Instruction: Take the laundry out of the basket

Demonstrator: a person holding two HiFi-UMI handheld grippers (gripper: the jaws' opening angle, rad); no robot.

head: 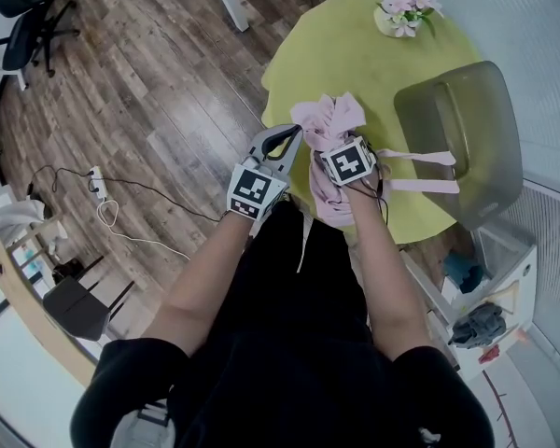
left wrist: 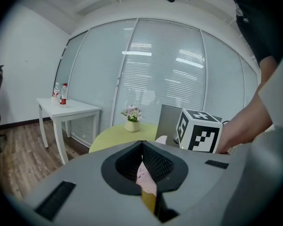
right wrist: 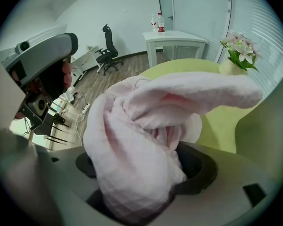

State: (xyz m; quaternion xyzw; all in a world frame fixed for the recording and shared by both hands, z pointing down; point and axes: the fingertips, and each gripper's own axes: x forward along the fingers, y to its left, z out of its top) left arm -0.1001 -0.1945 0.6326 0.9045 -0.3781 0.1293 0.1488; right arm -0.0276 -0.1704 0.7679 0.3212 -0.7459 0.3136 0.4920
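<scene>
A bunched pink cloth [head: 328, 119] is held over the near edge of the round yellow-green table [head: 355, 45]. My right gripper [head: 333, 146] is shut on the cloth [right wrist: 141, 140], which fills the right gripper view. My left gripper [head: 293, 136], just to its left, is shut on a thin fold of the same cloth [left wrist: 146, 175]. Two pink straps [head: 420, 158] run from the bundle to the grey basket [head: 467, 138] standing on the table's right side. The basket's inside is hidden.
A vase of pink flowers [head: 403, 6] stands at the table's far side. A white shelf unit with clothes [head: 490, 311] is on the floor to the right. A power strip and cables [head: 98, 189], an office chair [head: 23, 21] and a white table [left wrist: 68, 108] are to the left.
</scene>
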